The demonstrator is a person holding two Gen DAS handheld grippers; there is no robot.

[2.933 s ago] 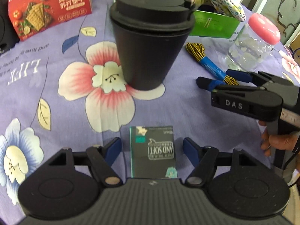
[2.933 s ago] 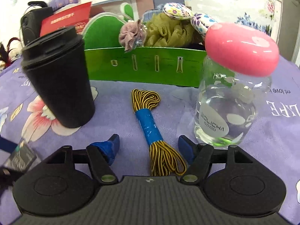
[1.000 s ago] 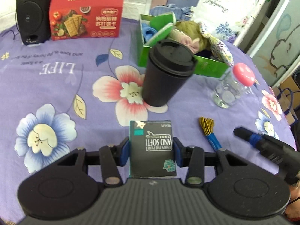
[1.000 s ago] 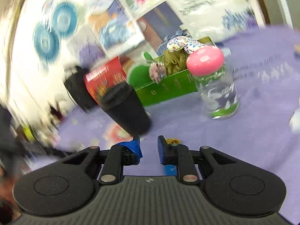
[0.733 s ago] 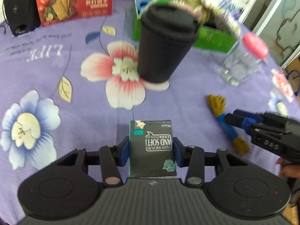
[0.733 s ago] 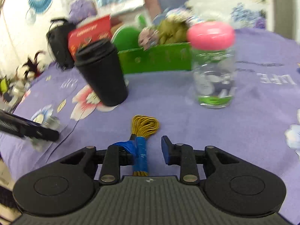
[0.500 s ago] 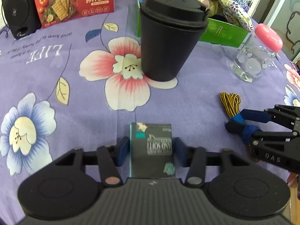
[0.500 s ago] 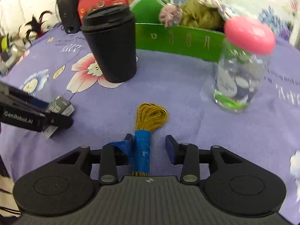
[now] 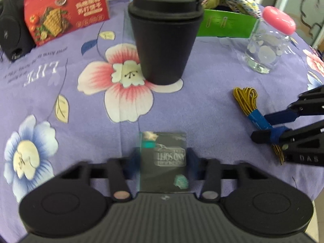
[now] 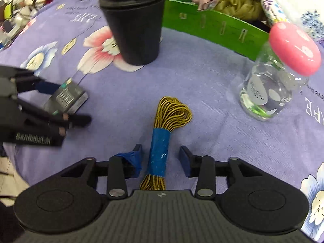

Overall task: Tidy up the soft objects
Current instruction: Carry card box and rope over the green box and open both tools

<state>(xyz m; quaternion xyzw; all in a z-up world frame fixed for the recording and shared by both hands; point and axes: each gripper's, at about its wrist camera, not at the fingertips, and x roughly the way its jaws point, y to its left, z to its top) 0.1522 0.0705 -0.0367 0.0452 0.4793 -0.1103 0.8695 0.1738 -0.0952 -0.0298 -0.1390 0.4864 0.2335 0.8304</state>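
Two grippers in play on my purple flowered tablecloth (image 9: pixel 85 105). My left gripper (image 9: pixel 163 158) has its blue-padded fingers on either side of the dark tissue pack (image 9: pixel 164 162); that view is blurred, and I cannot tell whether the pads are pressing the pack or standing just off it. From the right wrist camera the pack (image 10: pixel 65 99) lies flat on the cloth between those fingers.

My right gripper (image 10: pixel 161 158) is spread wide, its jaws straddling the yellow-and-black cord bundle (image 10: pixel 164 139), which lies on the cloth with its blue tape band between the pads and a gap on both sides.

Beyond the cord, the black lidded cup (image 10: pixel 135 24) stands upright on a pink printed flower. Off to the right stands the clear jar with a pink lid (image 10: pixel 279 77). Behind both sits the green box (image 10: pixel 212 24) holding a mauve scrunchie, an olive mesh puff and a flowered fabric piece. Far left in the left view I see a red cracker box (image 9: pixel 66 10) and a black speaker (image 9: pixel 12 32).
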